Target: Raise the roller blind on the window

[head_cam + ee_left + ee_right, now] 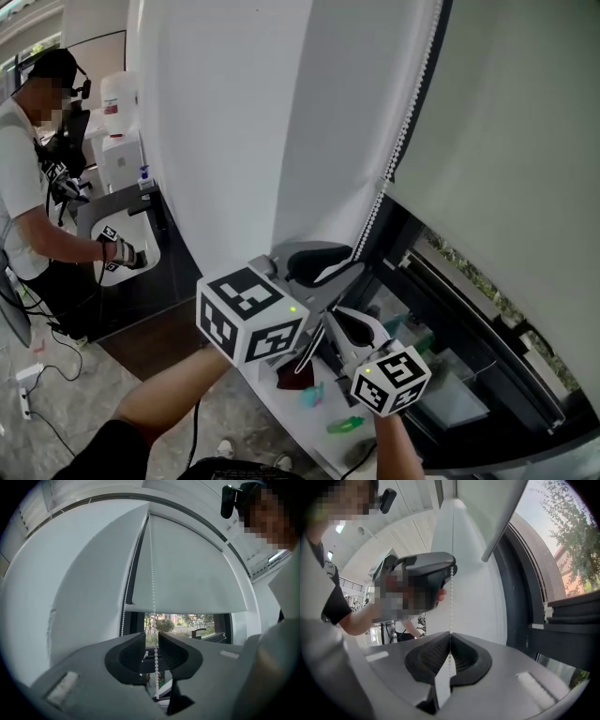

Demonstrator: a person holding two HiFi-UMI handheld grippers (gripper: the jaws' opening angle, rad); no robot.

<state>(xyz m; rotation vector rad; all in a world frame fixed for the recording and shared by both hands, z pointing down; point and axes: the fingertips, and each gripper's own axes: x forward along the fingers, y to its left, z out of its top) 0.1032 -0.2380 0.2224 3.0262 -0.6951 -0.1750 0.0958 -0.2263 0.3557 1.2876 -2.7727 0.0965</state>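
The roller blind [506, 141] hangs over most of the window [469, 281]. In the left gripper view its bottom bar [187, 607] sits above a low strip of bare glass, with trees and a garden showing outside. A white bead chain [398, 150] runs down the blind's left edge, next to the dark window frame, and both tools are on that chain.

The left hand-held gripper [342, 261] is the higher of the two. Its jaws stand apart, and the chain [152, 573] drops through the gap between them without either pad pressing on it. The right hand-held gripper [333, 316] is just below and a little nearer the person. In its own view its jaws are closed together with the chain [451, 602] pinched between them, and the beads run straight up from the pinch past the tip of the left hand-held gripper [426, 581].

Below the grippers is a white sill [281, 398] with a few small green and teal items [347, 427] on it that I cannot identify. At the far left of the room another person [19, 178] leans over a dark worktop [141, 281], one gloved hand at a white basin [141, 246].
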